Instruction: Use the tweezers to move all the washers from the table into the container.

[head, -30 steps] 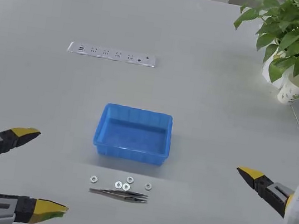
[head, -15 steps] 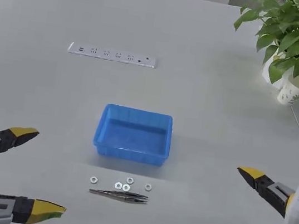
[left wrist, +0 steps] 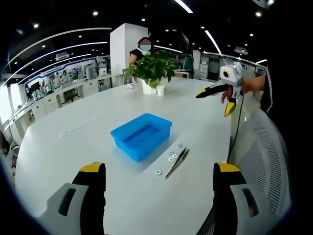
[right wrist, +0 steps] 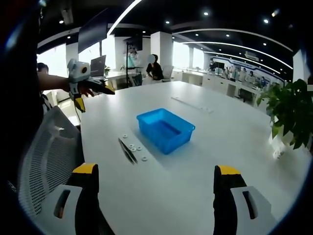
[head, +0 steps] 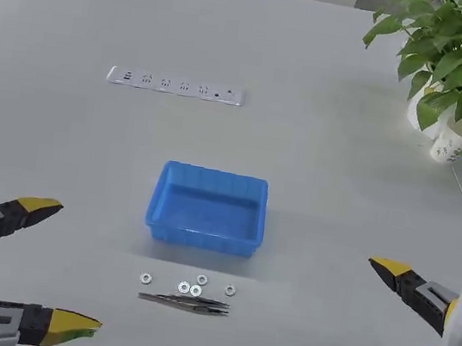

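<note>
No movement: tweezers [head: 184,302] beside washers [head: 189,287]

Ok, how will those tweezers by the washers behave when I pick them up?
The tweezers look thin and metallic, lying flat on the smooth table, so they will probably slide rather than lift unless pinched from the sides. Being slim, they are likely light and may pivot in the grip. The washers lie beside them, so a nudge could scatter those.

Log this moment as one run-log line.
left hand-held gripper: open, empty | right hand-held gripper: open, empty | tweezers: lying on table | washers: beside tweezers | container: empty
</note>
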Tool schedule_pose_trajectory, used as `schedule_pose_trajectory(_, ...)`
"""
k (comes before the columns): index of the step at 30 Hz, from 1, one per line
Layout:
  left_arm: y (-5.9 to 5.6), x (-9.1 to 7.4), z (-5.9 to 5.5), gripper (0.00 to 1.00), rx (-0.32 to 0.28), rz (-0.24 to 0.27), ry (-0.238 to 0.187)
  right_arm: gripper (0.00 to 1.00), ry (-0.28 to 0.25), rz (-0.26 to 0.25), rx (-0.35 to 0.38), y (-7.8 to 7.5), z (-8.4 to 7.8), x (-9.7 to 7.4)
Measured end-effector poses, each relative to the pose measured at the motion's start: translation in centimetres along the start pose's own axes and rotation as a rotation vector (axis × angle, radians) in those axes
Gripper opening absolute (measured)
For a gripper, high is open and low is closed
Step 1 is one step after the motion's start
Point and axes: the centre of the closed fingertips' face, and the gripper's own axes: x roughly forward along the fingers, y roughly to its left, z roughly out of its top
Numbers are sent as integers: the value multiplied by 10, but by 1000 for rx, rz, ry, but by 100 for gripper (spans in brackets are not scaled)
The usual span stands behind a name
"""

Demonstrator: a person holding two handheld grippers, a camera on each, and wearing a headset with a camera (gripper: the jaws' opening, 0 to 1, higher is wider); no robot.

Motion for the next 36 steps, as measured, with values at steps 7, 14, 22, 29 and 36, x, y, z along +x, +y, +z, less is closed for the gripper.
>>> schedule_pose_trajectory(7, 1, 0, 0, 97, 3, 1, 5, 99, 3, -1, -1, -1, 0, -1)
schedule_pose_trajectory(14, 2, 0, 2, 96, 18, -4, 12, 98, 8, 1, 3, -2, 0, -2)
schedule_pose_trajectory(22, 2, 3, 5, 95, 43, -19, 21, 98, 8, 1, -9, -5, 5, -2)
schedule_pose_trajectory(29, -2, 12, 2, 89, 62, -50, 48, 97, 31, 27, -35, -4, 6, 4)
schedule_pose_trajectory(36, -12, 25, -2, 83, 83, -98, 79, 95, 44, 55, -60, -3, 8, 10)
